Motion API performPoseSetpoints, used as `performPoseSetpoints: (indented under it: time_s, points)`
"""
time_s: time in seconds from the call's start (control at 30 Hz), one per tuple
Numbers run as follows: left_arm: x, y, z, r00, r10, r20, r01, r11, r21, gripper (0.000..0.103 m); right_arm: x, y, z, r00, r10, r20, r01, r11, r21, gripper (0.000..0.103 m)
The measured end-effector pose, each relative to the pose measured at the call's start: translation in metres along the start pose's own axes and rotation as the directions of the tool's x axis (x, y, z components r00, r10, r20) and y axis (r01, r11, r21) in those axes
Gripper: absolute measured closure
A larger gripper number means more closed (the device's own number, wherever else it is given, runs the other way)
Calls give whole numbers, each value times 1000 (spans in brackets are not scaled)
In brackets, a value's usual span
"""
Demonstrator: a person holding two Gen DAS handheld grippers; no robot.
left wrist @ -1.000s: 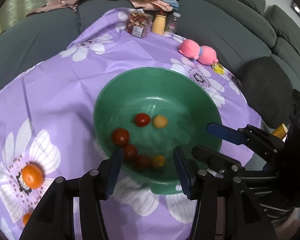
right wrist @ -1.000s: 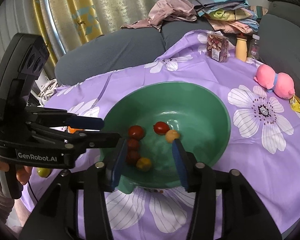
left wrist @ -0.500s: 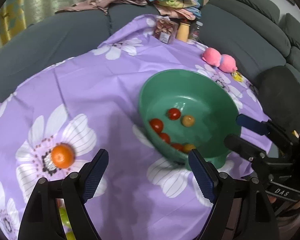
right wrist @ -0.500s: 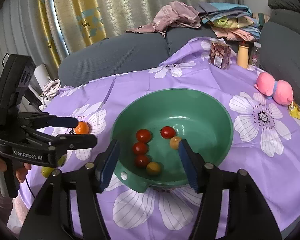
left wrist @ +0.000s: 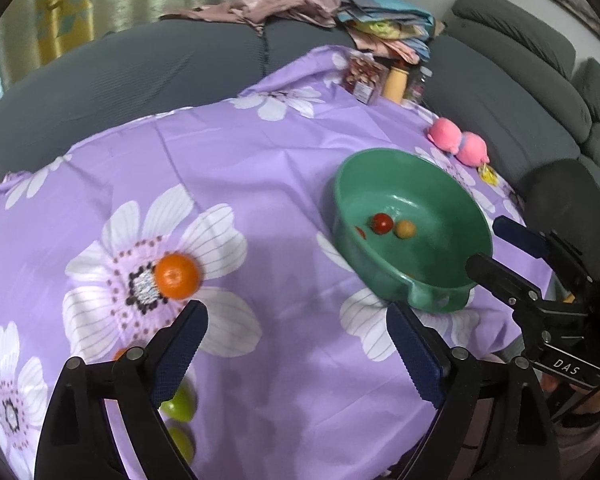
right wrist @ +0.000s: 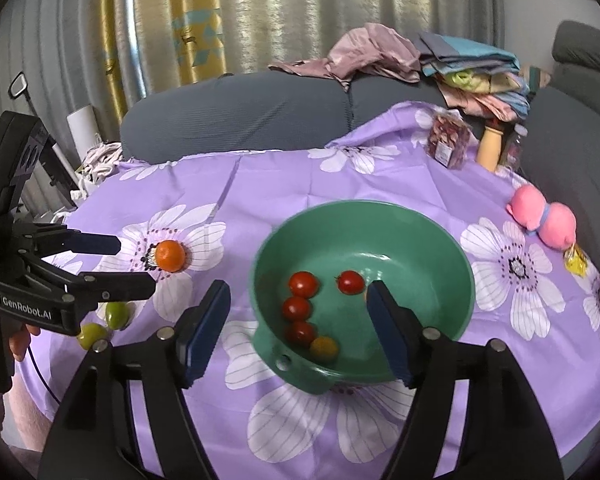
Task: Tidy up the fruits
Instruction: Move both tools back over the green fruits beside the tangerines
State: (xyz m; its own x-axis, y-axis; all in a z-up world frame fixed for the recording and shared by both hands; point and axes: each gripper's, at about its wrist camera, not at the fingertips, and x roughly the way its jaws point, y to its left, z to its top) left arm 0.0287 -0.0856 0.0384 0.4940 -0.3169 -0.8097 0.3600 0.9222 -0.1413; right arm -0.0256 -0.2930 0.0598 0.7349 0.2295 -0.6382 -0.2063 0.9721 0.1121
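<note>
I see a round table under a purple cloth (right wrist: 284, 184) with big white flowers. A grey sofa (right wrist: 240, 116) curves behind it, with a pile of clothes (right wrist: 432, 64) on top, and striped curtains (right wrist: 260, 12) hang at the back. My left gripper (left wrist: 296, 344) is opening wide with nothing in it. An orange (left wrist: 177, 276) sits on the cloth just past it, and two green fruits (right wrist: 104, 322) lie near the edge. My right gripper (right wrist: 298, 330) is opening too, empty, over the green bowl (right wrist: 432, 224). Red tomatoes (right wrist: 303, 284) and a yellow one (right wrist: 324, 347) lie inside. A pink toy (right wrist: 544, 220) sits at the far side.
</note>
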Motion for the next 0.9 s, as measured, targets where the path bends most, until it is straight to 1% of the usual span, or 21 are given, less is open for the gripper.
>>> performPoseSetpoints:
  time_s: [0.07,0.13,0.27,0.37,0.43,0.5,0.57,0.6,0.73,0.83,0.9]
  points:
    - [-6,6,-3,1000,4,10,-4,1000,-13,12,-2,6,2,1000,-5,6,6,1000,-15,30]
    - [-11,11,-5,1000,4,17,-3,1000,-23,12,-4,13,4,1000,-5,13,5,1000,-28,27]
    - [-22,26,-11,999,-28,32,30,997,-64,9,-7,26,7,1000,-1,20,2,998,-59,26]
    - [-29,34,-17,999,-27,47,31,996,-87,9,-6,36,9,1000,3,18,-2,997,-78,25]
    - [-32,39,-20,998,-33,52,38,994,-101,9,-6,43,10,1000,6,17,-4,996,-92,20]
    - [-36,46,-24,997,-56,59,63,990,-123,8,-7,51,11,1000,10,20,-8,994,-108,18]
    - [-41,54,-29,995,-73,69,83,986,-144,7,-6,58,11,999,36,15,-34,992,-118,18]
    - [-43,57,-31,995,-75,72,85,985,-152,2,-5,61,11,999,47,10,-46,991,-122,18]
    - [-52,72,-40,992,-92,91,108,974,-199,1,5,74,7,994,101,-31,-105,986,-131,18]
    - [-57,86,-47,989,-103,105,126,959,-252,1,12,88,3,989,136,-64,-144,980,-141,18]
    - [-61,98,-52,982,-125,143,164,941,-298,1,17,96,0,983,162,-85,-173,974,-145,18]
